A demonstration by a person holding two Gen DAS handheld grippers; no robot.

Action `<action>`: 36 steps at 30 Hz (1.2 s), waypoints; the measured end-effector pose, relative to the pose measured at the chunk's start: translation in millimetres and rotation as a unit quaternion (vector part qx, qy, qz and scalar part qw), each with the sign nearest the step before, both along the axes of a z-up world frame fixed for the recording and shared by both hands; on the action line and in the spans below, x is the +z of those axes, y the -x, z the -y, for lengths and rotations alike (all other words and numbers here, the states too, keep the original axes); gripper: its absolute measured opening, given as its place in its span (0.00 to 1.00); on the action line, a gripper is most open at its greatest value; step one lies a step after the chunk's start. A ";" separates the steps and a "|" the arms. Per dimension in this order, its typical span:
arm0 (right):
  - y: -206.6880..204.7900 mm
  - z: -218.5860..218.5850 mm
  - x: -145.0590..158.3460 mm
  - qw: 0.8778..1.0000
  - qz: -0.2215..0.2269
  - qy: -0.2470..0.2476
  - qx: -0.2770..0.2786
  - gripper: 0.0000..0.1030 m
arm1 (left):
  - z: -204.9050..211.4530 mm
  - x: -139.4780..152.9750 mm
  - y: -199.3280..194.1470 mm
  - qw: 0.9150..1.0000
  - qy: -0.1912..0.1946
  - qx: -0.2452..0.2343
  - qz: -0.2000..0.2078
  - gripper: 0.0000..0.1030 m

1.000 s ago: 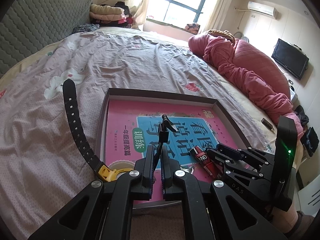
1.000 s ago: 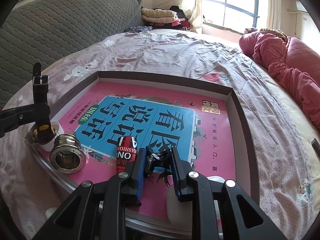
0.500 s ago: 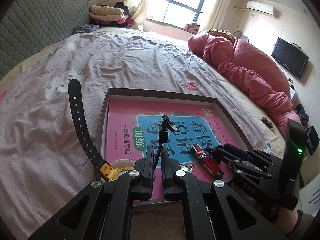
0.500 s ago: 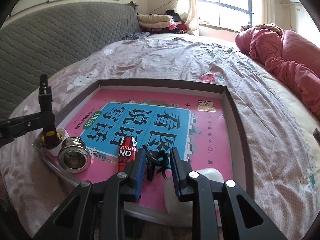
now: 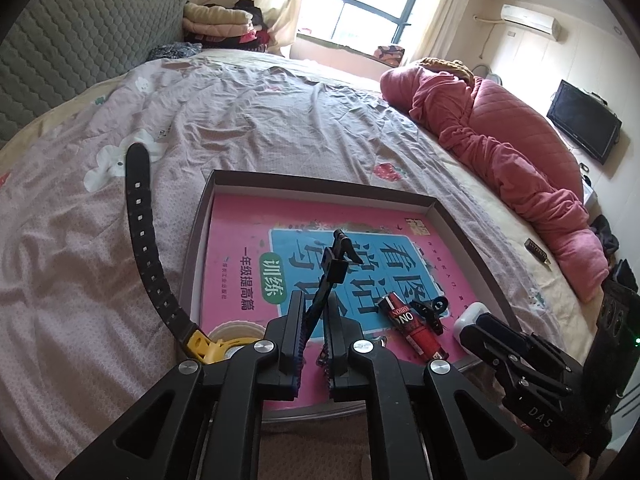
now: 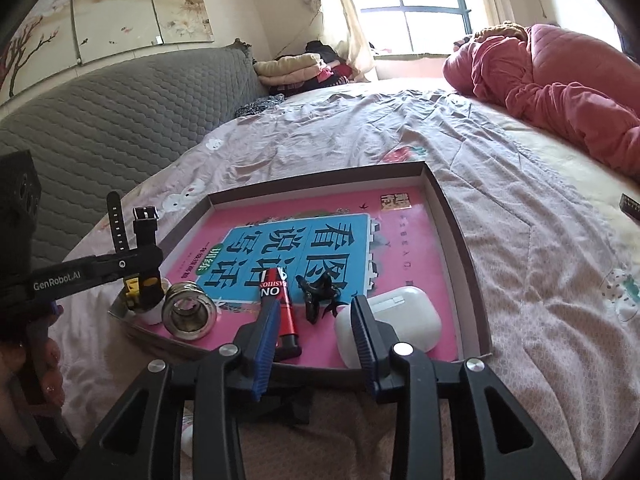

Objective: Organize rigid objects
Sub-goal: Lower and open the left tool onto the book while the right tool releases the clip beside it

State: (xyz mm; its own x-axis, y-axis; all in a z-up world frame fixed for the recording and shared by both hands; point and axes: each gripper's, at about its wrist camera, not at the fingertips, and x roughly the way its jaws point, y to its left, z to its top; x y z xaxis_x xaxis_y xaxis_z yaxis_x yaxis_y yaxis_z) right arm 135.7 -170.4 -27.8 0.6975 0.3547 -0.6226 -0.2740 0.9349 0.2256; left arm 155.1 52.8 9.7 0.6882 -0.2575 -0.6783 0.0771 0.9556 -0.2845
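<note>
A shallow brown tray (image 5: 320,184) with a pink book cover inside lies on the bed. My left gripper (image 5: 314,340) is shut on the buckle strap of a black and yellow watch (image 5: 140,232), held over the tray's near left corner; the watch also shows in the right wrist view (image 6: 138,264). My right gripper (image 6: 316,332) is open and empty, pulled back at the tray's near edge. Just ahead of it in the tray lie a black hair clip (image 6: 320,292), a red tube (image 6: 282,304), a white earbud case (image 6: 396,320) and a metal ring (image 6: 188,314).
A white tape roll (image 5: 234,334) sits under the watch in the tray corner. A pink quilt (image 5: 512,128) lies on the bed's right side, a small dark remote (image 5: 538,254) near it. A grey headboard (image 6: 100,112) is to the left.
My right gripper opened and let go of the black hair clip, which now lies in the tray, then drew back toward the near edge. My left gripper still holds the watch.
</note>
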 end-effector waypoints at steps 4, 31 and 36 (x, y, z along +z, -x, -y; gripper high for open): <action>-1.2 -0.1 -1.0 1.000 0.006 -0.001 0.003 0.35 | 3.5 -2.8 -3.4 1.000 -0.004 -0.004 -0.006 0.10; 7.0 -7.3 5.4 0.999 0.039 0.013 0.012 0.45 | 9.3 -7.6 -5.0 1.000 -0.012 -0.007 -0.014 0.41; 7.5 -6.9 5.9 0.999 0.040 0.016 0.008 0.48 | 7.9 -4.4 -2.6 1.000 -0.009 -0.007 -0.008 0.48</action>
